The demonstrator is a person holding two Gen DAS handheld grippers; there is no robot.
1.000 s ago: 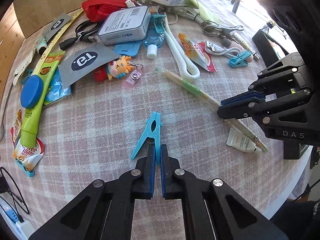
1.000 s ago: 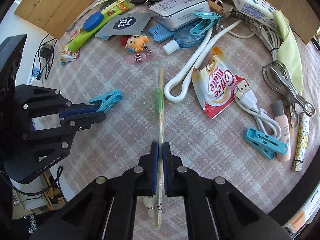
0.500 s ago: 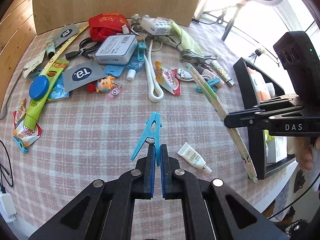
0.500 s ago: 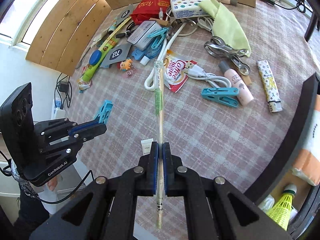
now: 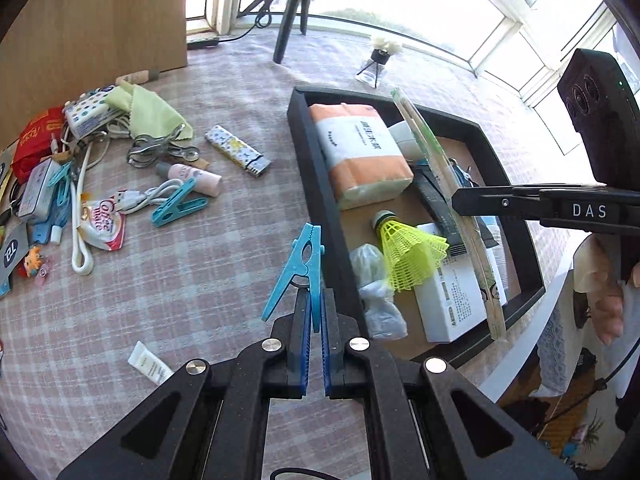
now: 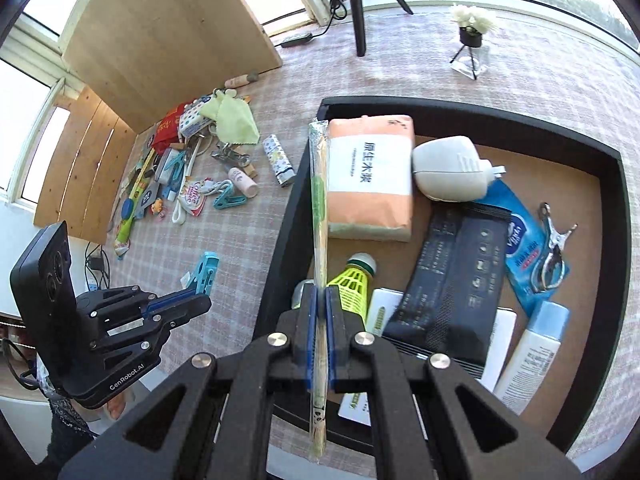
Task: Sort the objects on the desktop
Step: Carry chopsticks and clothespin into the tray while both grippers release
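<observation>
Left hand-held gripper (image 5: 315,332) clamped tight on a blue clothespin (image 5: 301,270), held up over the checked table (image 5: 192,292) just beside the near-left wall of the black tray (image 5: 320,184). Seen from the right wrist view, same clothespin sticking out past the tray's outer side, over bare cloth.

Right hand-held gripper (image 6: 319,312) pinched shut on wrapped chopsticks (image 6: 319,200), long packet running along the tray's left wall, far tip near the tray's back-left corner, near end poking out behind the fingers past the tray's front rim.

Inside the tray: orange tissue pack (image 6: 370,176) at the back-left, yellow shuttlecock (image 6: 354,282) just beside the chopsticks, dark packet (image 6: 452,280), white round device (image 6: 450,170), blue sachet (image 6: 520,248), nail clippers (image 6: 554,248), bottle (image 6: 532,348). Crowded floor, open patch of brown base only along the back-right.

Wide bare cloth between the tray and the clutter pile; lone small white tube (image 5: 150,366) near the table's front edge. Second clothespin (image 5: 180,208), lighter (image 5: 238,150), green cloth (image 5: 148,112) farther left.

Pile's far-left items cut off by the lens rim. Fingers of a person's hand (image 5: 604,292) partly visible at right, blurred. White box under the shuttlecock half covered, print unreadable.
</observation>
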